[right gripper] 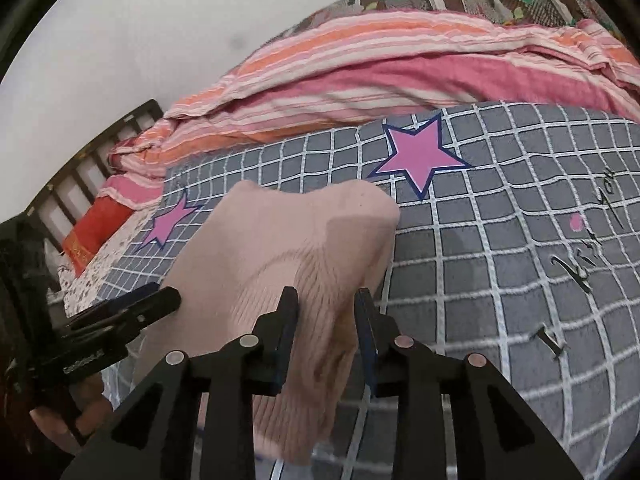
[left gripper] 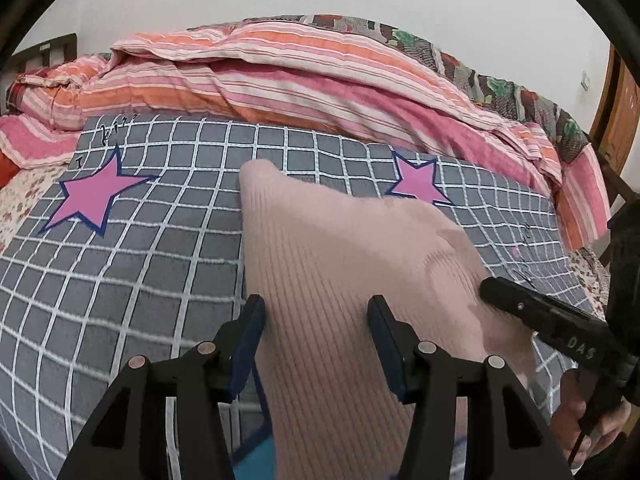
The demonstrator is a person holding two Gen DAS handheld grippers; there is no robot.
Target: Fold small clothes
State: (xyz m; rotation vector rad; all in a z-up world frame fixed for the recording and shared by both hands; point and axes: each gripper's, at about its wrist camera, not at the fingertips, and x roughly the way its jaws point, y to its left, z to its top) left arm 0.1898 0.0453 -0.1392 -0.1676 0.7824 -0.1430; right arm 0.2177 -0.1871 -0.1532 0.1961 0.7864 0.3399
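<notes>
A pale pink ribbed knit garment (left gripper: 332,264) lies on a grey checked blanket (left gripper: 120,264) with pink stars. My left gripper (left gripper: 316,312) is open, its fingers wide apart over the garment's near part. My right gripper (right gripper: 326,300) is open, its fingers either side of a raised fold of the same garment (right gripper: 288,240). The right gripper's finger (left gripper: 536,312) shows at the garment's right edge in the left wrist view. The left gripper (right gripper: 132,304) shows at the garment's left edge in the right wrist view.
A bunched pink and orange striped quilt (left gripper: 280,76) lies behind the blanket against a white wall. A dark slatted bed frame (right gripper: 80,176) stands at the left. A floral sheet (left gripper: 20,200) shows beside the blanket.
</notes>
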